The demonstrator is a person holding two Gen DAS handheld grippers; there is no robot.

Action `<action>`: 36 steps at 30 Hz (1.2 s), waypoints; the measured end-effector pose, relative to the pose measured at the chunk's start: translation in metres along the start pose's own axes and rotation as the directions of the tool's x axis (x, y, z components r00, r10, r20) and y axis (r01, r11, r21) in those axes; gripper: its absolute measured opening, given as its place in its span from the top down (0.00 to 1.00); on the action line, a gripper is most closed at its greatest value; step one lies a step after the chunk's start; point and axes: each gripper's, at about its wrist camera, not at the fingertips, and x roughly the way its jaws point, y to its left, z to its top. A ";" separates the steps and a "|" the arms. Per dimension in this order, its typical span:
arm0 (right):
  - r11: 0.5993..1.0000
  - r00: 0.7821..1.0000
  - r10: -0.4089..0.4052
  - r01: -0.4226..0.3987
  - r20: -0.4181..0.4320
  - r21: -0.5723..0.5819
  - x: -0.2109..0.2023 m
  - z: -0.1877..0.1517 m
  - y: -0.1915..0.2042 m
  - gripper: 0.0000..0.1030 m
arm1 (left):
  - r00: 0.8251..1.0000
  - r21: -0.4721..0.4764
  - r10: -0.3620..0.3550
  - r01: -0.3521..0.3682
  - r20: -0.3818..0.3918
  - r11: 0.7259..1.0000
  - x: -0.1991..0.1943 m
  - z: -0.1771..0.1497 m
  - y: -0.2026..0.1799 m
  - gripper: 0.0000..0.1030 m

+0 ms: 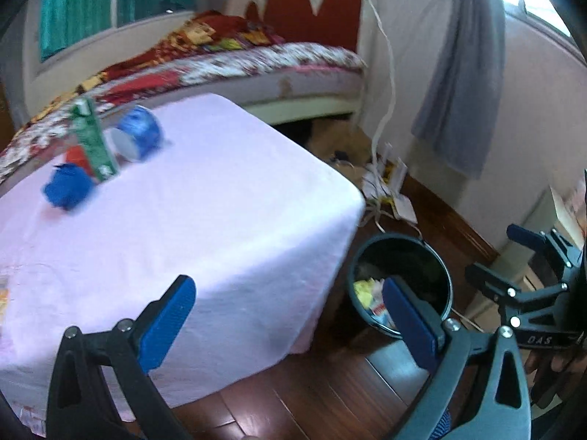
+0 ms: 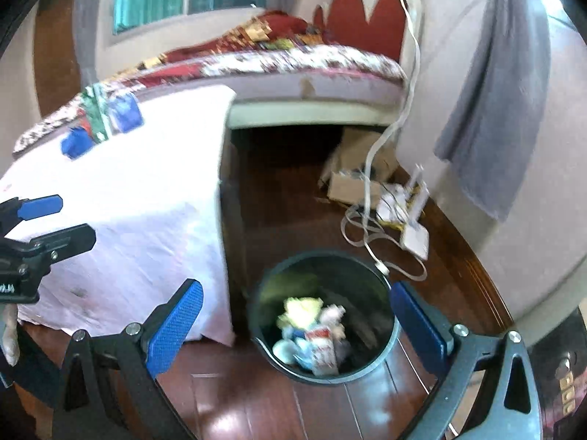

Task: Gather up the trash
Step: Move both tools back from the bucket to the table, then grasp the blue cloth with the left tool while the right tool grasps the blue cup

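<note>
A black trash bin (image 2: 389, 337) stands on the wooden floor beside the table, with several pieces of crumpled trash (image 2: 315, 333) inside. My right gripper (image 2: 293, 322) hangs open above it, nothing between its fingers. My left gripper (image 1: 290, 315) is open and empty over the near corner of the table (image 1: 190, 227), which has a pale pink cloth; the bin (image 1: 422, 256) shows just to its right. At the table's far left stand a green carton (image 1: 93, 143), a blue cup on its side (image 1: 137, 137), a crumpled blue item (image 1: 68, 187) and something red (image 1: 79, 157) behind the carton.
A bed (image 1: 256, 66) with a patterned cover runs behind the table. White cables and a power strip (image 2: 400, 216) lie on the floor near the wall, beside a cardboard box (image 2: 352, 187). A grey curtain (image 2: 502, 110) hangs at the right.
</note>
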 end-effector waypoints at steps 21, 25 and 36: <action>0.962 0.967 0.245 -0.233 0.076 -0.145 0.036 0.104 0.155 0.00 | 0.966 -0.250 0.253 -0.231 0.060 0.940 -0.021 0.010 0.192 0.06; 0.944 0.956 0.287 -0.271 0.063 -0.187 0.056 0.124 0.182 0.11 | 0.959 -0.278 0.277 -0.253 0.051 0.927 -0.006 0.016 0.215 0.06; 0.926 0.946 0.322 -0.308 0.028 -0.217 0.134 0.183 0.222 0.12 | 0.960 -0.298 0.279 -0.266 0.000 0.917 0.049 0.046 0.252 0.10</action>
